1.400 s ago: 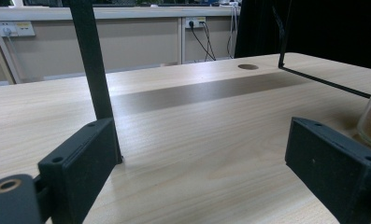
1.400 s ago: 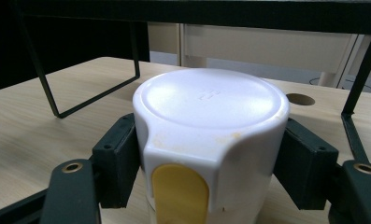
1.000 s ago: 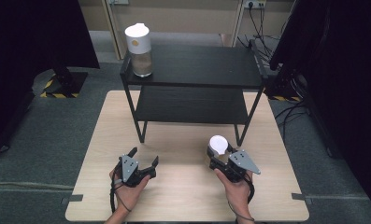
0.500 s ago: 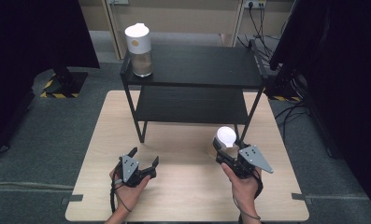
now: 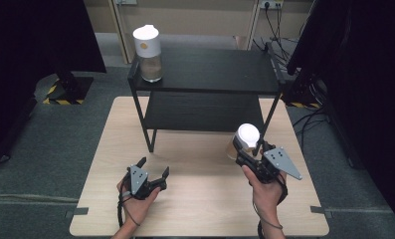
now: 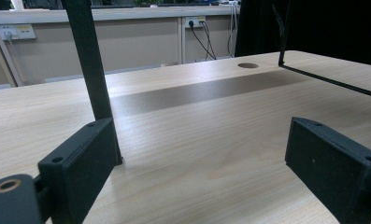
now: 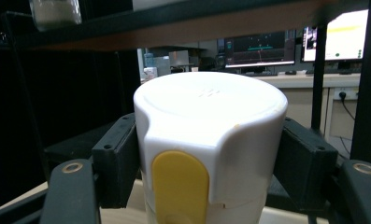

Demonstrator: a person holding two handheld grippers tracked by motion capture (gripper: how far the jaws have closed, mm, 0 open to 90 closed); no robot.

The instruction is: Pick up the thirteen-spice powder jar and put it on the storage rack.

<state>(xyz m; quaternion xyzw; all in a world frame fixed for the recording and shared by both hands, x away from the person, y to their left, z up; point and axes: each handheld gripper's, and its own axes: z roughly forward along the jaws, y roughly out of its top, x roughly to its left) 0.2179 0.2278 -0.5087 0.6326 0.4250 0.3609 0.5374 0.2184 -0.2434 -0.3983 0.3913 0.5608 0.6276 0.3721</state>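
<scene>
Right gripper (image 5: 245, 149): held in the person's right hand (image 5: 264, 191) near the right front of the table; its two black jaws press from either side on the white-lidded jar (image 5: 246, 140), pinching it just below the lid
Jar in the grip: upright, lifted off the table (image 5: 205, 209), in front of the right front leg of the black shelf rack (image 5: 210, 74); in the right gripper view its white lid (image 7: 211, 121) with a yellow tab (image 7: 181, 186) sits between the jaws, the rack's upper shelf passing overhead
Left gripper (image 5: 152, 174): in the left hand (image 5: 135, 201) at the left front of the table, jaws spread wide with nothing between them; in the left gripper view both fingers (image 6: 80, 163) sit low over bare wood, one rack leg (image 6: 89, 70) standing just beyond the left-hand one
Second jar (image 5: 148, 47): same white lid, clear body with pale contents; stands upright on the rack's top shelf at its far left corner, well apart from both grippers
Rack: black, two shelves, standing on the far half of the table; lower shelf bare
Table: light wood, on a grey floor
</scene>
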